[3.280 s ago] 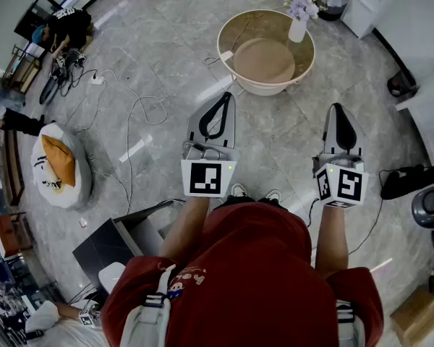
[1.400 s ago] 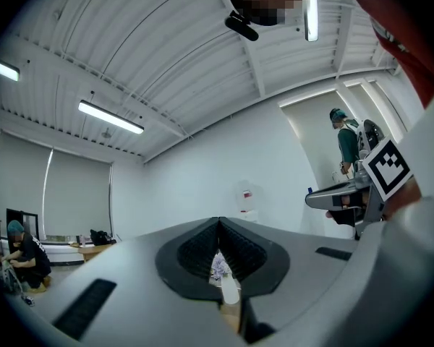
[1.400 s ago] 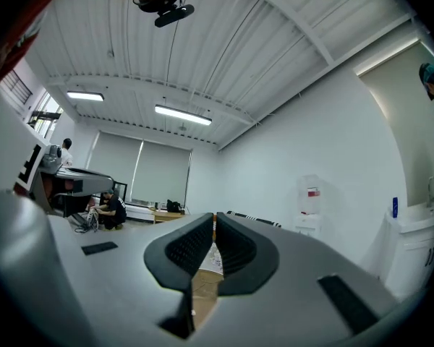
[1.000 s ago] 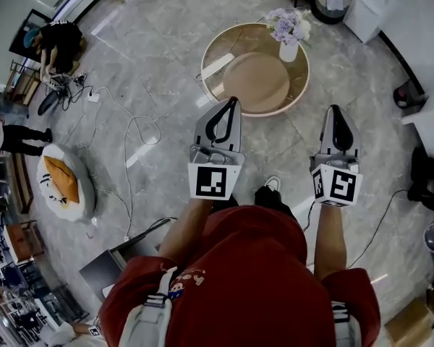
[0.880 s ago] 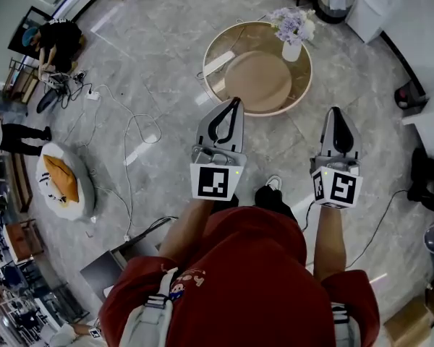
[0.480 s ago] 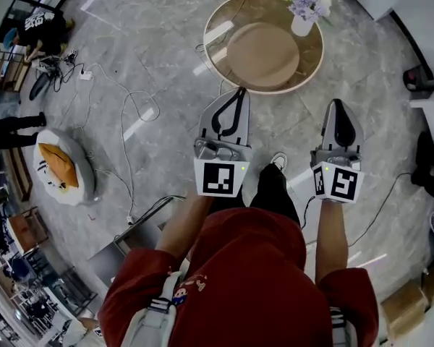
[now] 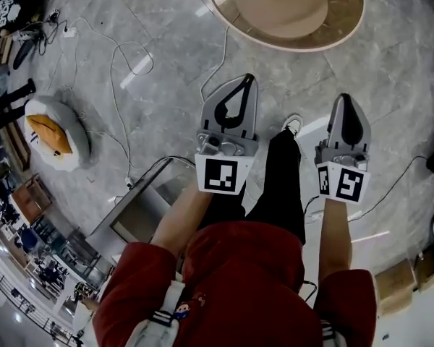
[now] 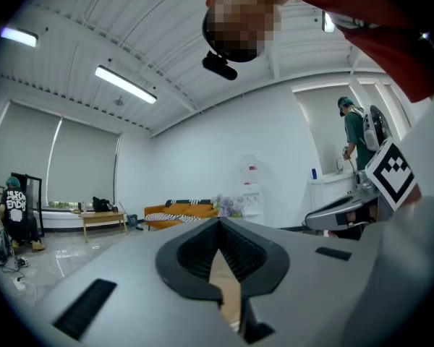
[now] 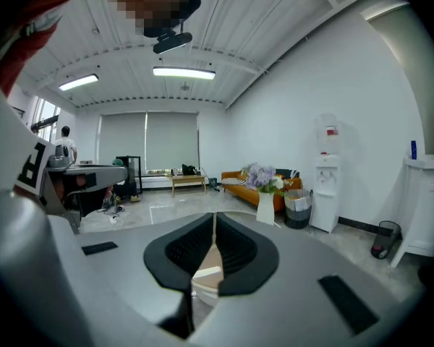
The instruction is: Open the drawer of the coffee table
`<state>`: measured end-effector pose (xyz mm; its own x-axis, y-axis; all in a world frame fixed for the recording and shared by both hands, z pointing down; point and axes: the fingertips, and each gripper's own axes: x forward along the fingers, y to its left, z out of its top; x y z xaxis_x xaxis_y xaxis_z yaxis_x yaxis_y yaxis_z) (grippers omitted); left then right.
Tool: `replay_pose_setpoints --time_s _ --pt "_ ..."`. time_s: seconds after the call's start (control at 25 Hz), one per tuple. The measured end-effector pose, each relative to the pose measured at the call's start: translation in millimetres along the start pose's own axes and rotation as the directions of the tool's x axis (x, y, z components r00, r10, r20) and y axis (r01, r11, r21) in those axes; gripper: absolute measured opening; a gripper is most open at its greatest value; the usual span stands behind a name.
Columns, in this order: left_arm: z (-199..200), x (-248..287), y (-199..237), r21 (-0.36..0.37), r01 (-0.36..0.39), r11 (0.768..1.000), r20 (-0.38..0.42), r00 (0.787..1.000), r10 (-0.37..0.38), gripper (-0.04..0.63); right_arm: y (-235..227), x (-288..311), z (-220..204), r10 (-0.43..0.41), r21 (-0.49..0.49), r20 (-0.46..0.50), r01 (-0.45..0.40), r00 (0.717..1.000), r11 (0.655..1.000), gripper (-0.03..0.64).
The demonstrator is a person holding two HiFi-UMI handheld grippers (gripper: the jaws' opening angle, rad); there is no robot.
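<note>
No legible text found. The left marker cube and right marker cube bear patterns only. White print on the black shirt, left of the coffee table, is too small to read.

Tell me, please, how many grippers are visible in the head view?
2. The left gripper is near the picture's centre, the right gripper to its right; both point toward the round coffee table at the top edge. None appears hidden.

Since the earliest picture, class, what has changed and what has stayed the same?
The person walked toward the coffee table, now nearer, cut by the head view's top edge. The left hand-held gripper and right hand-held gripper stayed shut, empty, held out front.
</note>
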<state>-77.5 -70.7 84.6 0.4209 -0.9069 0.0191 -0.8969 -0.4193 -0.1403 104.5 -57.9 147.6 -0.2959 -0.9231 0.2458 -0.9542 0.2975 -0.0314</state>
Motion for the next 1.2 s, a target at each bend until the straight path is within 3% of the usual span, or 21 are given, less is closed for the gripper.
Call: replay_pose_setpoints --time_s 0.24,0.48,0.72,0.92,1.2 --pt "-119.2 -14.3 1.1 -0.007 -0.028 1.000 -0.046 0.999 0.028 0.014 14.8 23.2 -130.7 0.030 0.015 -0.083 -0.029 0.996 0.999 0.025" --pt "-227.3 -24.7 -7.6 0.005 -0.055 0.998 0.006 0.998 0.055 0.014 33.7 47.5 -248.7 0.105 -0.087 -0.113 -0.115 0.988 0.990 0.025" --pt "-353.8 -18.3 -25.2 0.002 -0.084 0.996 0.029 0.996 0.084 0.014 27.6 86.3 -347.2 0.126 -0.100 -0.057 -0.131 0.990 0.986 0.025" --pt "-455.6 -5.5 -41.4 0.005 -0.098 0.995 0.046 0.994 0.098 0.014 5.4 124.2 -418.5 0.097 -0.125 0.024 -0.094 0.995 0.988 0.025" --pt "-555.7 28.0 -63.1 0.056 -0.107 0.993 0.124 0.987 0.099 0.014 -24.3 173.4 -508.8 0.053 -0.114 0.126 -0.038 0.991 0.993 0.025"
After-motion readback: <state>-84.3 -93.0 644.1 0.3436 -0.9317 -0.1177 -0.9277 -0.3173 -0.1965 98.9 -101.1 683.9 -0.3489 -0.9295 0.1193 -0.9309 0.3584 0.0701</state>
